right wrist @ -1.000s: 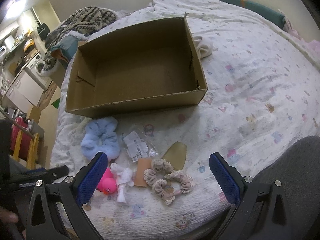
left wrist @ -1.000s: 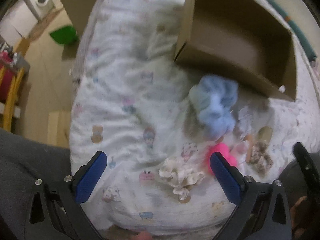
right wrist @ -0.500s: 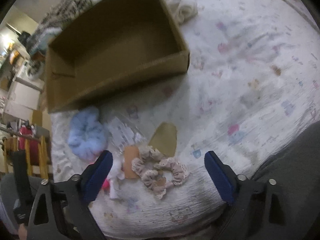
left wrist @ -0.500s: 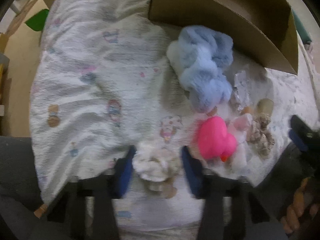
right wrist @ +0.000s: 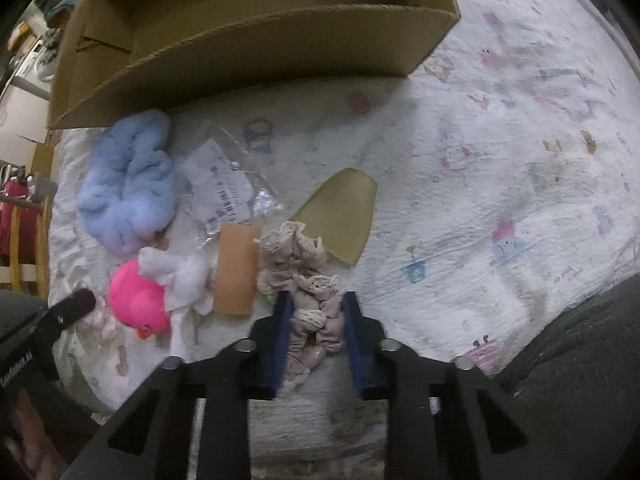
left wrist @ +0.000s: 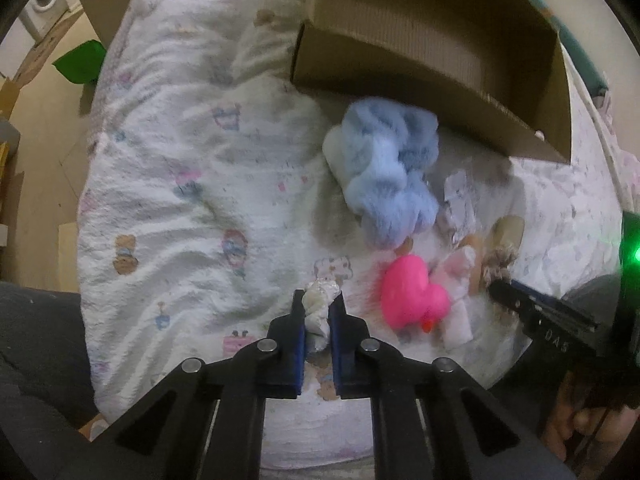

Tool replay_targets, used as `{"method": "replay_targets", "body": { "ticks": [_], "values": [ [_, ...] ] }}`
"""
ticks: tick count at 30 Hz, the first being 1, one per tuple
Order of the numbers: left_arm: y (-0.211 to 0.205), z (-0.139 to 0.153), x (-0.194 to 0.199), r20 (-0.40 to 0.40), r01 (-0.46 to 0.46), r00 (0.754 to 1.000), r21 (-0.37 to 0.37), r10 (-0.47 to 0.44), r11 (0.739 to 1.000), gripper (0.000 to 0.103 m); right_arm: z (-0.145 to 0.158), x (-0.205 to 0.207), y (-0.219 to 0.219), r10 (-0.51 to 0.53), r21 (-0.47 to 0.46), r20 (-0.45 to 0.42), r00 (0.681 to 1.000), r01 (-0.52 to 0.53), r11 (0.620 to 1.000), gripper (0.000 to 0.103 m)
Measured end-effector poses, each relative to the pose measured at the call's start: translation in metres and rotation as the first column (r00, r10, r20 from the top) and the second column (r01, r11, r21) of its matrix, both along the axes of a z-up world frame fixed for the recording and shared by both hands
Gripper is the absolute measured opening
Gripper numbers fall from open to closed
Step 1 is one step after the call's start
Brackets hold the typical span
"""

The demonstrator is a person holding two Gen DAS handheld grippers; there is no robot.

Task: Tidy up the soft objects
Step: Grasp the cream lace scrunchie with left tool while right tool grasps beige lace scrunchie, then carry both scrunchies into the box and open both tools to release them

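Observation:
My left gripper [left wrist: 319, 300] points down at the bed and is shut on a small cream scrunchie [left wrist: 320, 294]. The jaws of my right gripper [right wrist: 316, 300] are closing, and the blue pads press both sides of a bunch of beige lace scrunchies [right wrist: 296, 256]. A fluffy light-blue scrunchie [left wrist: 390, 176] [right wrist: 128, 184] lies just in front of the open cardboard box [left wrist: 400, 64] [right wrist: 260, 48]. Between the two grippers sit a pink rubber duck [left wrist: 412, 296] [right wrist: 138, 300] and a white cloth piece [right wrist: 184, 280].
All of it lies on a white printed quilt [left wrist: 180, 200]. A clear plastic bag with a label [right wrist: 224, 188], an orange card [right wrist: 236, 268] and a tan card [right wrist: 344, 216] lie among the soft things. The bed's edge and the floor are at left. Dark clothing fills the lower corners.
Both grippers came down onto the bed and went from wide open to closed: the left on the cream scrunchie, the right around the beige scrunchies.

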State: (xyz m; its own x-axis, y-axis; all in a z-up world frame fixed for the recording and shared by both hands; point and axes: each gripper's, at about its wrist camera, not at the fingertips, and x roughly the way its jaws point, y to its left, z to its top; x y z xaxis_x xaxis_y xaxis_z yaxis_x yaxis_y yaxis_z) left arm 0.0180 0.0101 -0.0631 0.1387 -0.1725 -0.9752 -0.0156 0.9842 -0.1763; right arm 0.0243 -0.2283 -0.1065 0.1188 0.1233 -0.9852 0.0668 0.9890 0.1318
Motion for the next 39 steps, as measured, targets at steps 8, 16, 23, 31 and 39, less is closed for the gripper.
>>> {"method": "replay_targets", "body": {
  "ticks": [8,16,23,31,39],
  "values": [
    [0.016,0.038,0.005,0.139,-0.034,0.99,0.006,0.033,0.999,0.008,0.061,-0.007,0.003,0.053,0.082,0.126,0.991,-0.063,0.995,0.024],
    [0.006,0.091,0.021,0.321,0.017,0.946,0.055,-0.034,0.998,0.008,0.125,0.007,-0.026,0.034,0.147,0.326,0.945,-0.086,0.985,0.024],
    [-0.002,0.117,0.055,0.384,0.053,0.92,0.076,-0.078,0.996,0.008,0.143,0.039,-0.034,0.044,0.124,0.428,0.903,-0.106,0.987,0.024],
    [-0.016,0.115,0.109,0.407,0.06,0.91,0.07,-0.084,0.996,0.008,0.133,0.074,-0.038,0.017,0.124,0.467,0.884,-0.085,0.989,0.024],
    [-0.045,0.083,0.139,0.425,0.097,0.896,0.1,-0.13,0.99,0.008,0.092,0.103,-0.045,-0.016,0.143,0.437,0.899,-0.052,0.988,0.024]
  ]
}}
